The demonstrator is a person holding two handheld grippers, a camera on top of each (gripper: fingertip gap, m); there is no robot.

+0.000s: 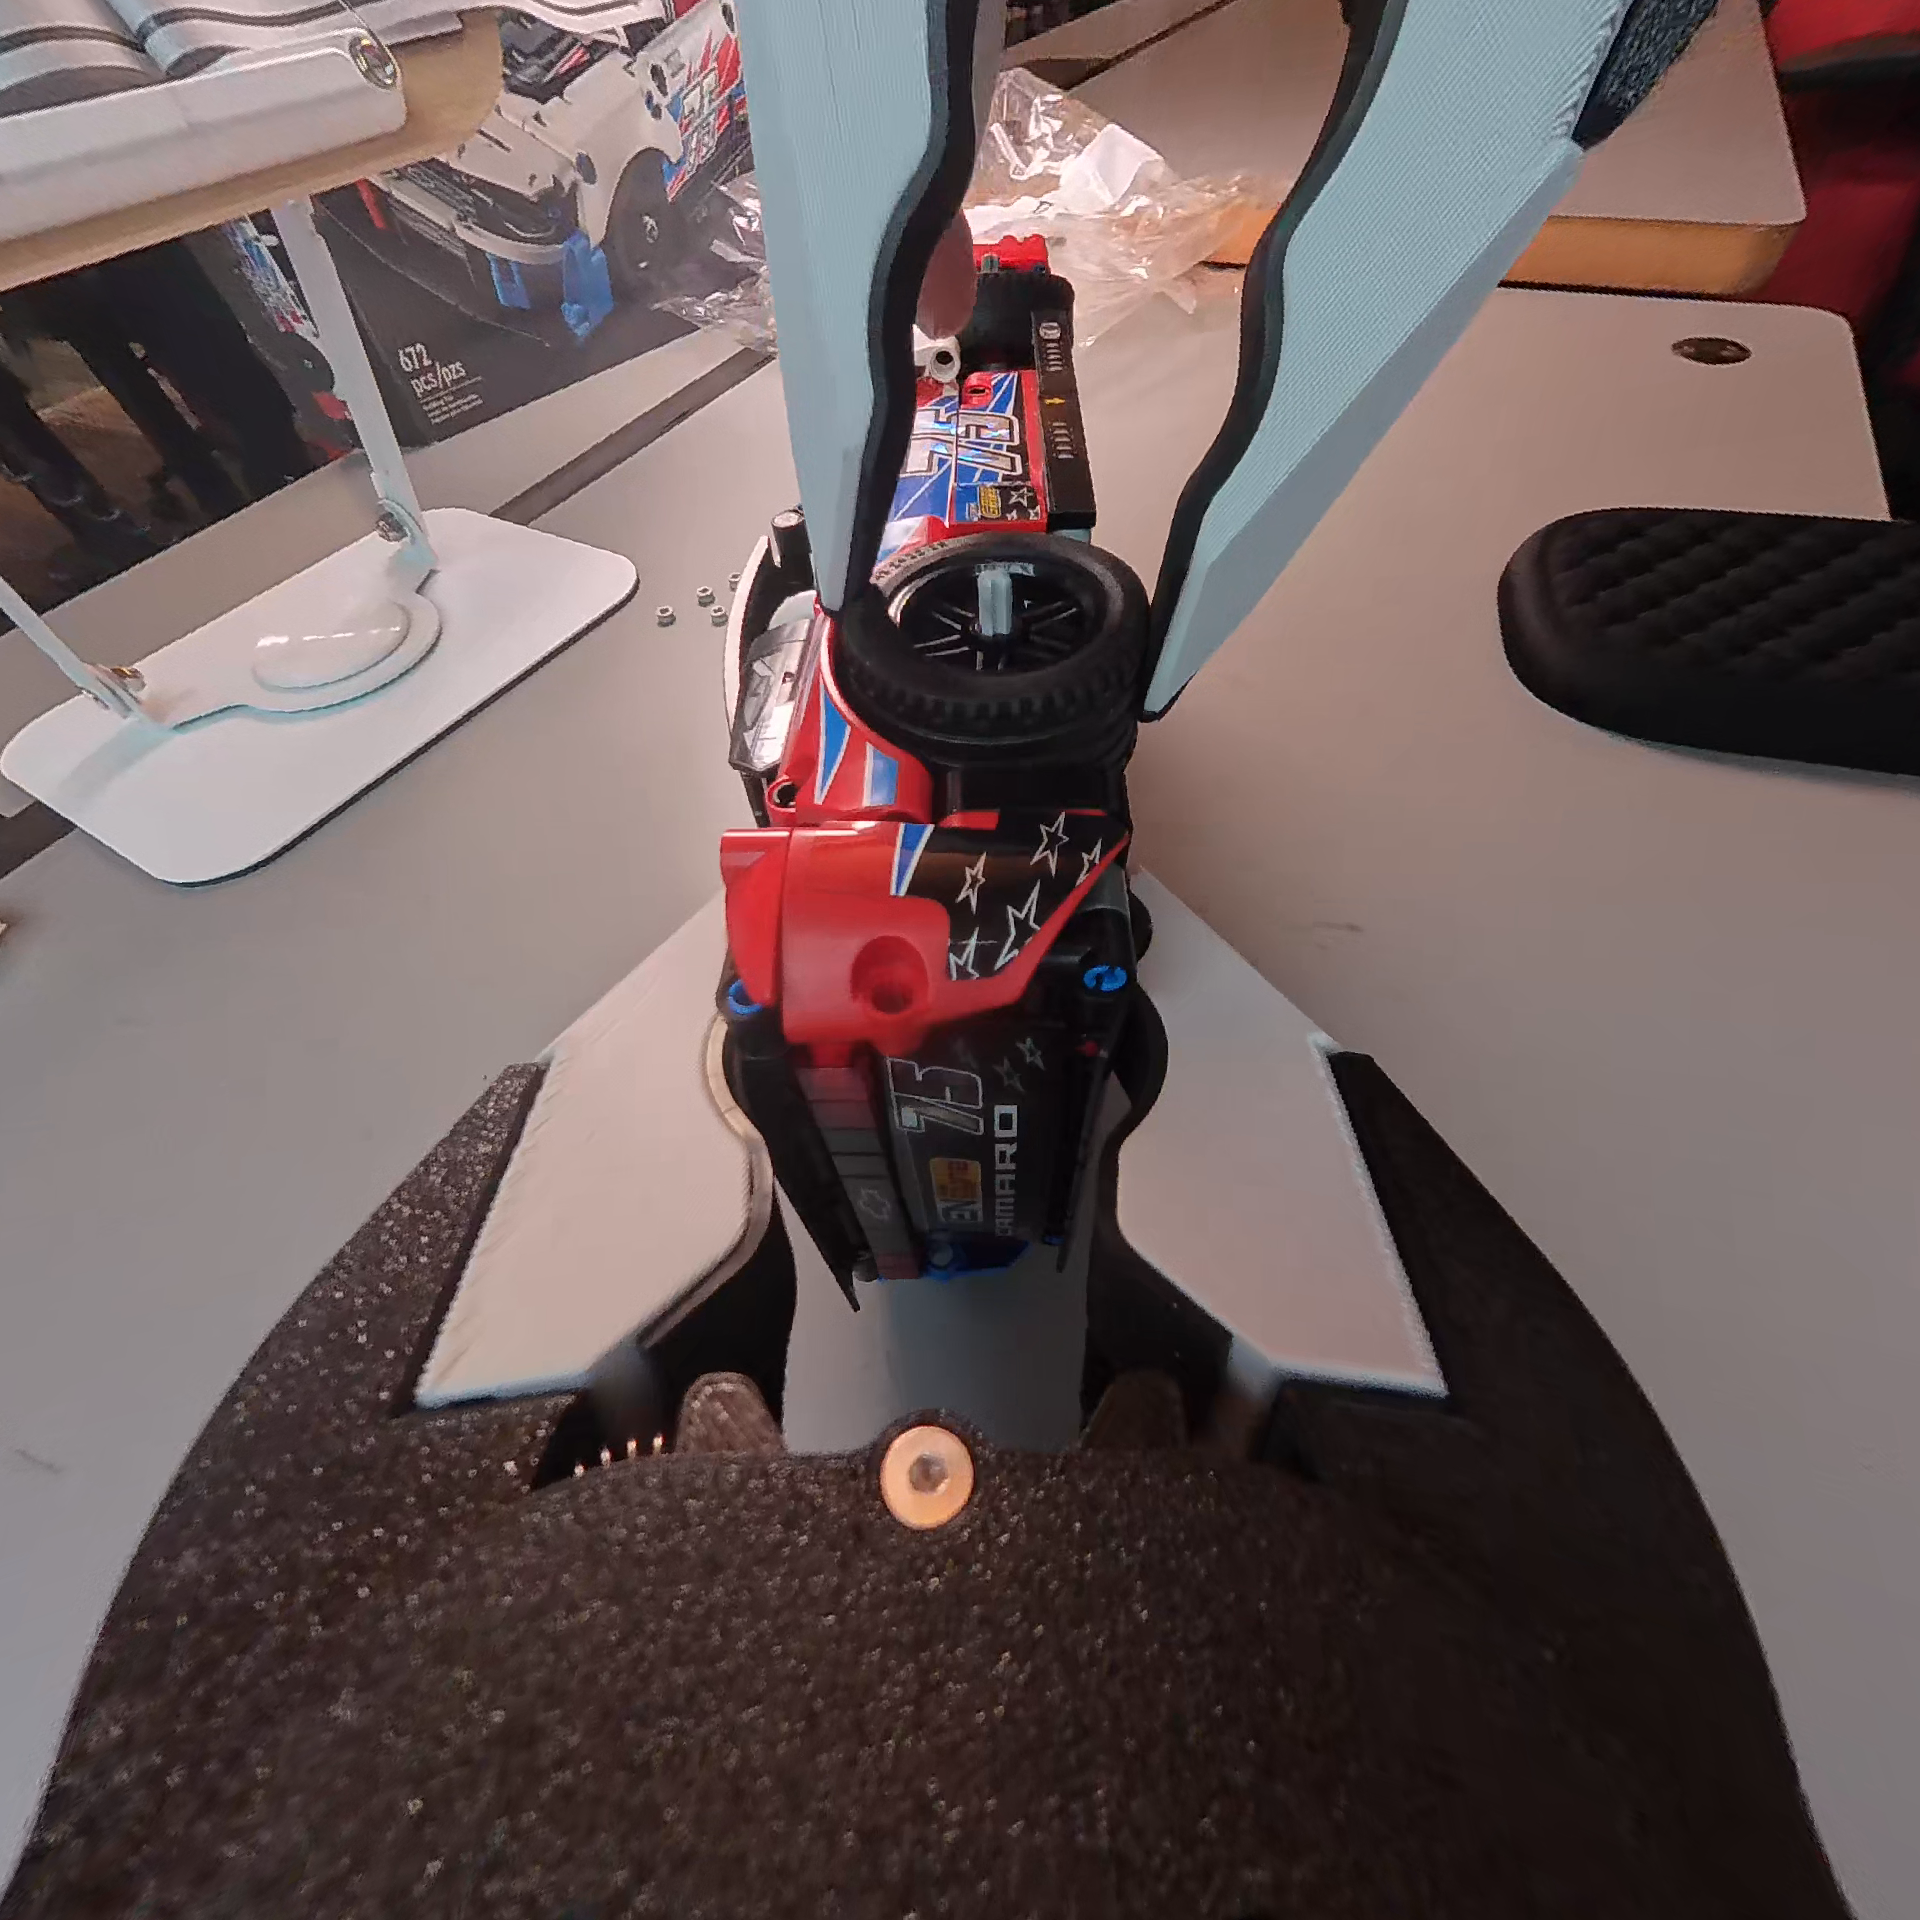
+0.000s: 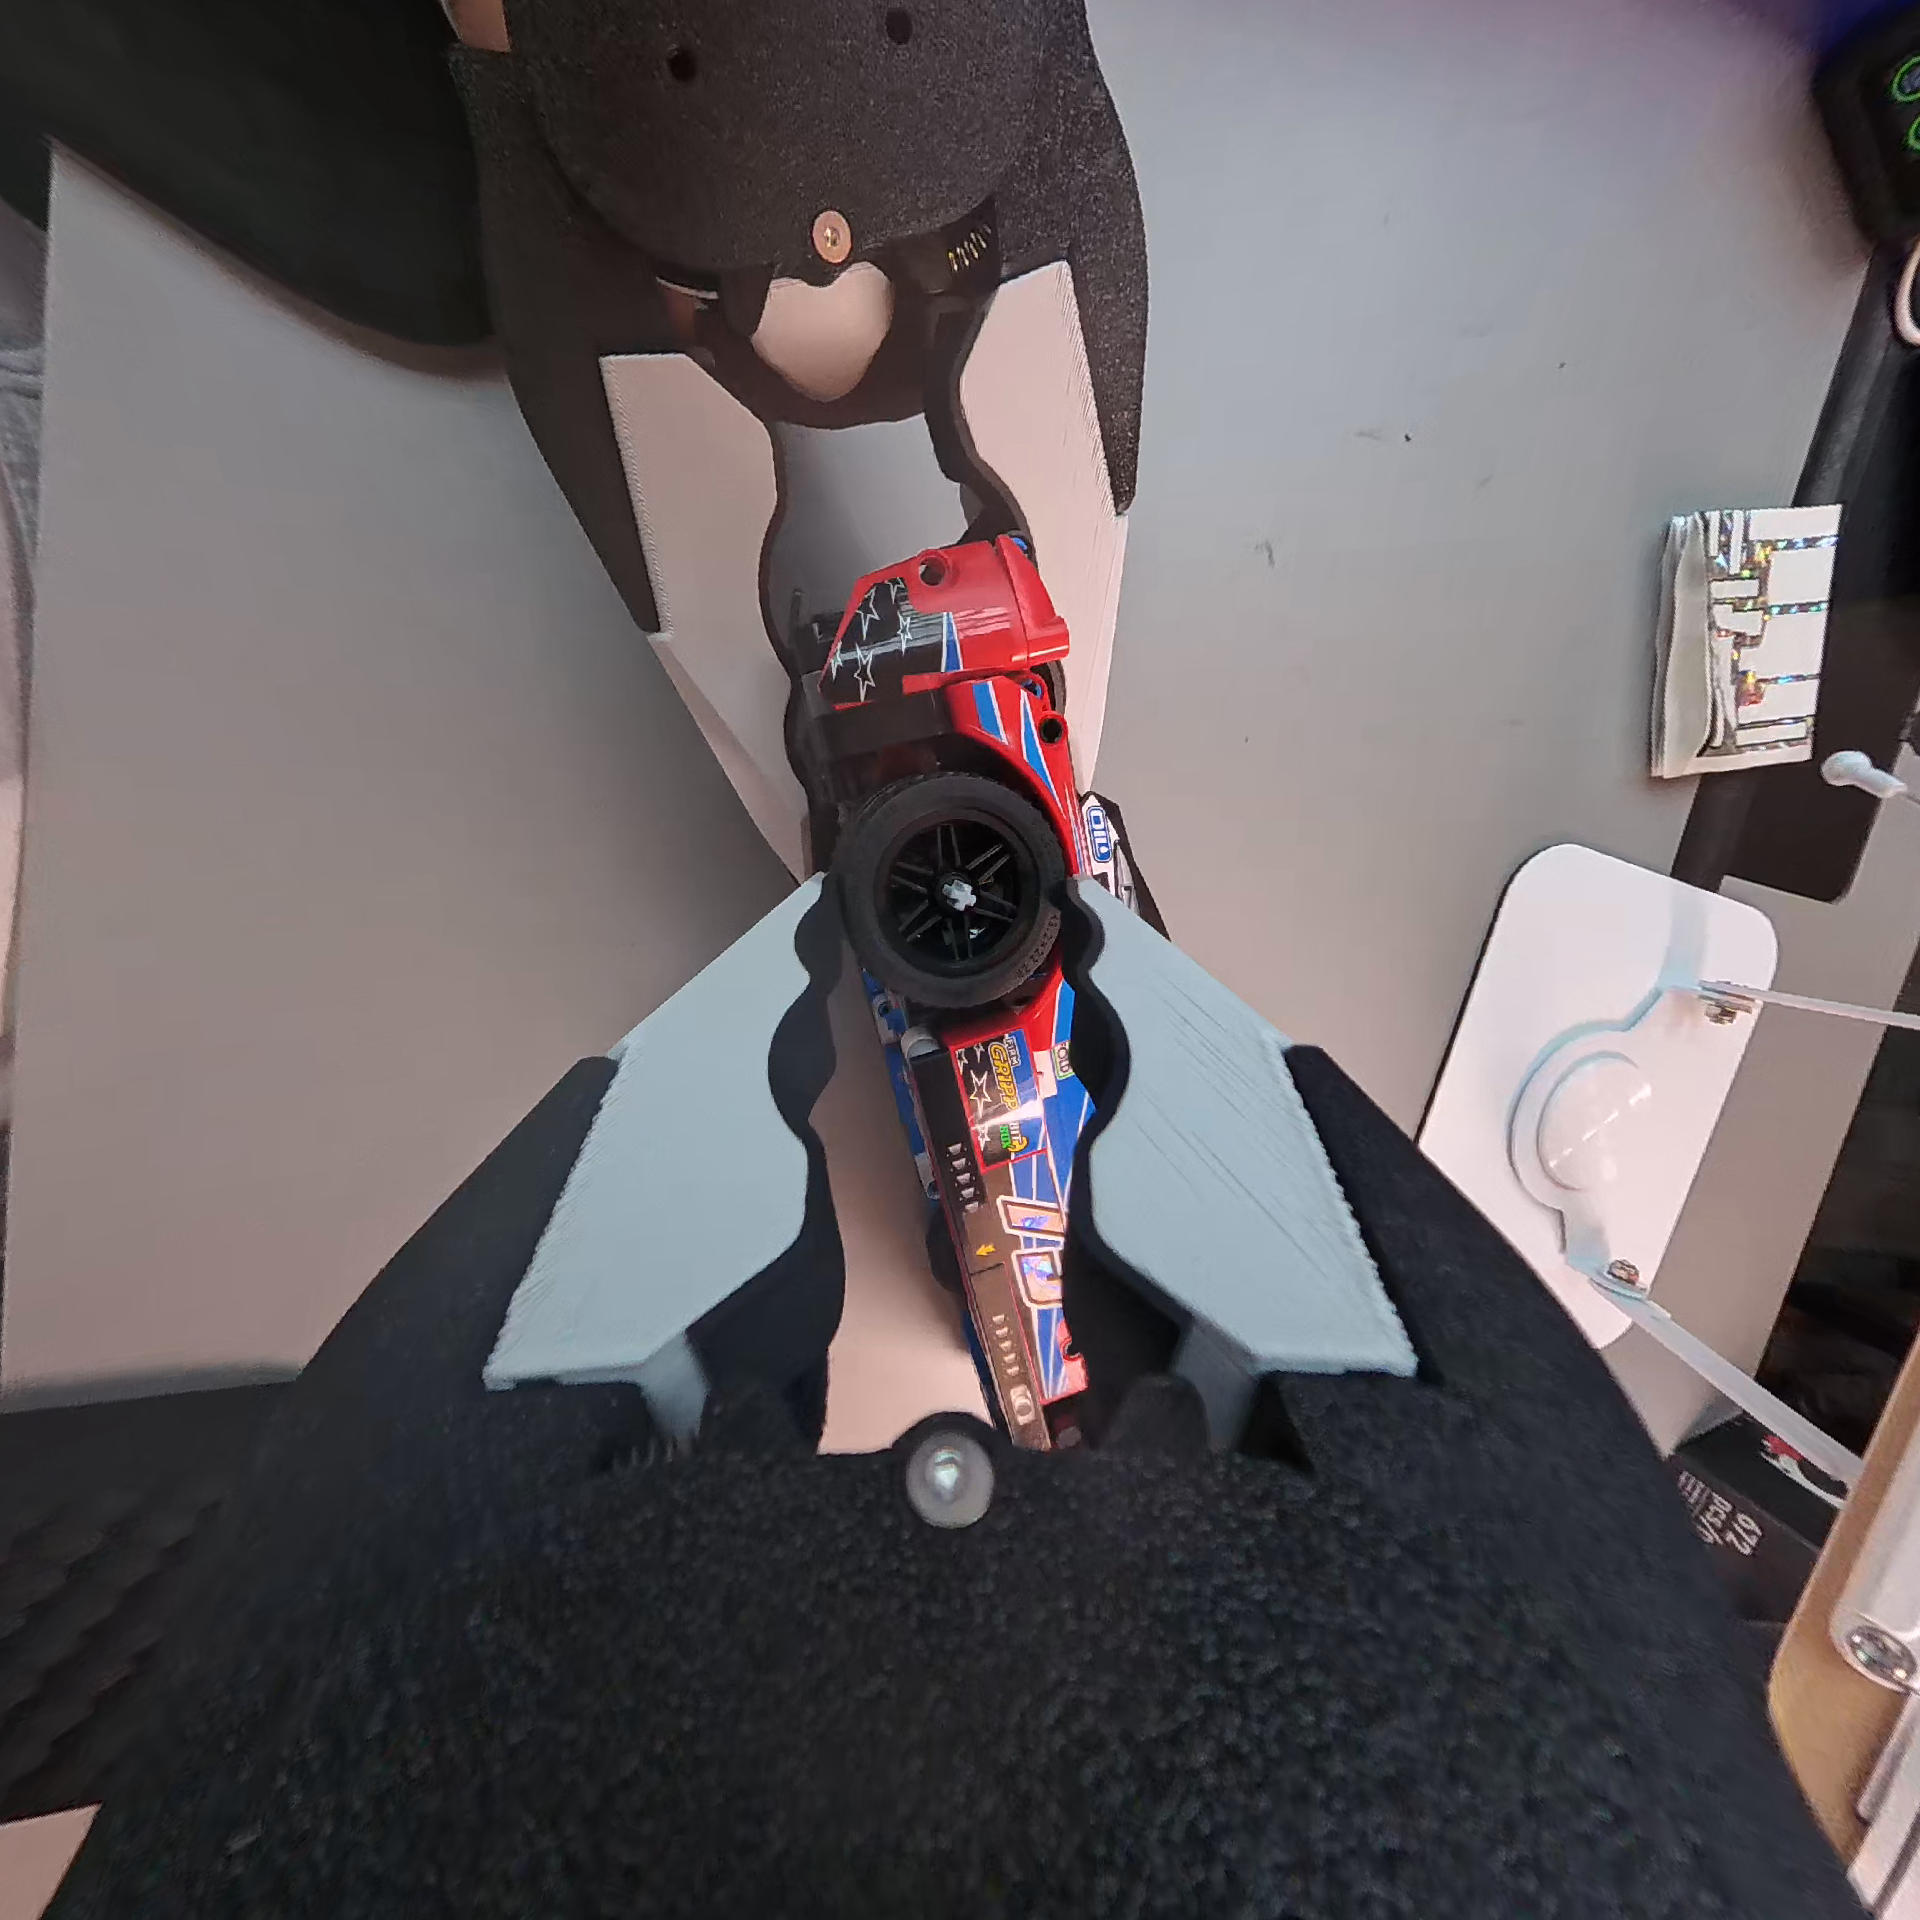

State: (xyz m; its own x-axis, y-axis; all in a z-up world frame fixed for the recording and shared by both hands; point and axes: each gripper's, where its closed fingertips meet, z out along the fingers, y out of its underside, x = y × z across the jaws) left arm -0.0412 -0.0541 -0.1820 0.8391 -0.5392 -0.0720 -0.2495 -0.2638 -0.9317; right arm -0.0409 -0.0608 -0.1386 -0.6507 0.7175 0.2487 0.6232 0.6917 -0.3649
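Grey bench [image 1: 1351,831] everywhere, pretty cluttered toward the back: a white stand [image 1: 312,707] with a flat base sits on the left of the left wrist view, a toy box [image 1: 499,260] with a white race car printed on it is behind that, and some crumpled clear plastic bags [image 1: 1122,197] lie further back. A few tiny metal nuts [image 1: 707,603] are scattered just beside the stand's base, and a black quilted pad [image 1: 1714,634] lies off to the right.

The main thing is a red, blue and black brick-built race car [image 1: 935,935], held up off the bench on its side, so one black wheel [image 1: 992,634] faces up.

The left tool [image 1: 935,1039] is closed on the car's rear end, with the body wedged between its pale fingers. The right tool [image 2: 951,904] comes in from the opposite side with its tips at that wheel. One tip touches the tyre, the other sits just beside it with a sliver of gap, so it reads as partly spread around the wheel rather than clamped. In the right wrist view the car's side panel runs back between the right tool's fingers toward the camera.
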